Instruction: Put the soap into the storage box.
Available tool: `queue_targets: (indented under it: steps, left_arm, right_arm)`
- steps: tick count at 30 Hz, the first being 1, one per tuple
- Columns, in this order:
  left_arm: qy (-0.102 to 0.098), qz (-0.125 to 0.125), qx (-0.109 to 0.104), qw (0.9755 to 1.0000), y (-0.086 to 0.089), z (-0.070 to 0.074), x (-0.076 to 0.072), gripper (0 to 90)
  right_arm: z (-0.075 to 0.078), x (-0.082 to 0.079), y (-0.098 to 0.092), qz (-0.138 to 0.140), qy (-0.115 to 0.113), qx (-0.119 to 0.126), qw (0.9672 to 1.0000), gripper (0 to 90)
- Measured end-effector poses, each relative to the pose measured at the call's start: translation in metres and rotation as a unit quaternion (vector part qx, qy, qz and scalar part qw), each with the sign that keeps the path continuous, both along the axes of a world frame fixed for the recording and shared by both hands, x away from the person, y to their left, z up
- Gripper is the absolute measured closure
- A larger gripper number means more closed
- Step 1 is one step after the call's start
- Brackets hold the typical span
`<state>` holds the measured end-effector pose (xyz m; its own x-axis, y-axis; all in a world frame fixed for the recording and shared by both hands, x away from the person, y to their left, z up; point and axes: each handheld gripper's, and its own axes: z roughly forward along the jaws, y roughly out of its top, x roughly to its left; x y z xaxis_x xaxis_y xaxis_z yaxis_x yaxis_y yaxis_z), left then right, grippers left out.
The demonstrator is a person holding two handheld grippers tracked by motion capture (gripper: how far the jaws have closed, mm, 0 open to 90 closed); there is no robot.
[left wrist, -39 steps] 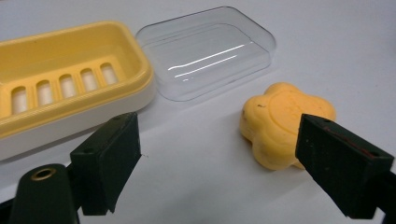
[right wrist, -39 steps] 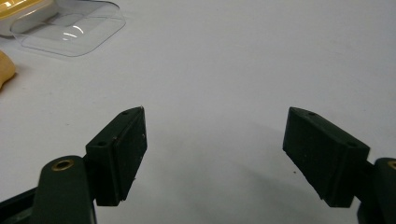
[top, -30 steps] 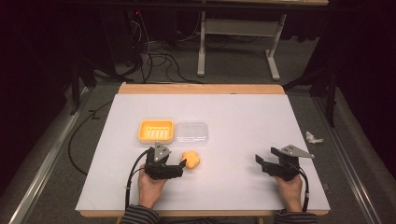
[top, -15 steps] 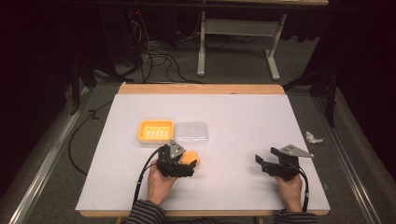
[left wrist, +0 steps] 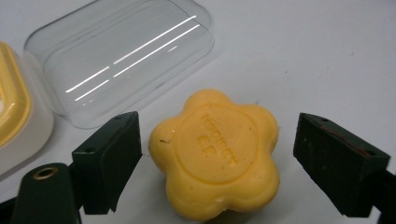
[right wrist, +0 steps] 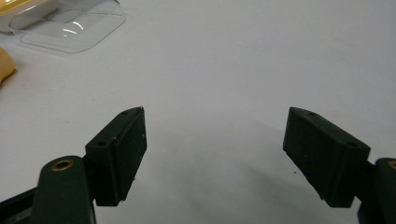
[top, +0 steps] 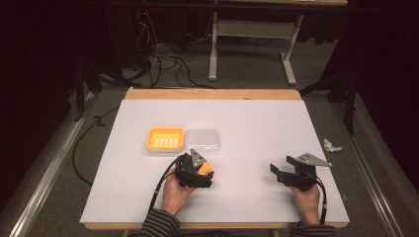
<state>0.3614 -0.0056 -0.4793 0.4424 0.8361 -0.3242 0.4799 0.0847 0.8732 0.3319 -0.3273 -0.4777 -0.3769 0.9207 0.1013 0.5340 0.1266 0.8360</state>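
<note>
Flower-shaped soap (left wrist: 215, 155) lies on the counter (top: 257, 128) beside the clear lid (left wrist: 119, 53), between the left gripper (left wrist: 217, 161) jaws, which have just been closing, pads not yet touching. Probably firm, light, slick: grip opposite lobes. Right gripper (right wrist: 233, 154) is released, empty.

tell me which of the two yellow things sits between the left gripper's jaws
The yellow flower-shaped soap bar, flanked by the left gripper's open jaws, which have just been closing. The yellow ridged soap dish lies farther off, beside the clear plastic lid.
</note>
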Motion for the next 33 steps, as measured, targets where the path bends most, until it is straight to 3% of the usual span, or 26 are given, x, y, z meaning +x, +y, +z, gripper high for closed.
queue_targets:
  steps: [4, 11, 21, 27, 33]
  left_arm:
    - [0.008, 0.000, 0.011, 0.9999, -0.003, -0.006, 0.002, 16.2]
    - [0.025, 0.017, 0.002, 0.9995, -0.001, -0.011, 0.008, 23.4]
    - [0.021, 0.012, 0.001, 0.9997, 0.000, -0.012, 0.007, 25.9]
    - [0.025, -0.003, -0.005, 0.9997, 0.004, -0.010, 0.007, 26.2]
    - [0.016, -0.006, -0.003, 0.9998, 0.005, -0.010, 0.004, 26.3]
  right_arm:
    - [0.000, 0.000, 0.000, 0.001, 0.000, -0.001, 1.0000, 21.8]
    - [0.000, 0.000, 0.000, 0.000, -0.001, -0.001, 1.0000, 21.8]
    - [0.000, 0.000, 0.000, 0.001, 0.000, -0.001, 1.0000, 21.9]
    - [0.000, 0.000, 0.000, -0.001, 0.000, -0.001, 1.0000, 21.8]
    - [0.000, 0.000, 0.001, 0.001, 0.001, -0.002, 1.0000, 21.8]
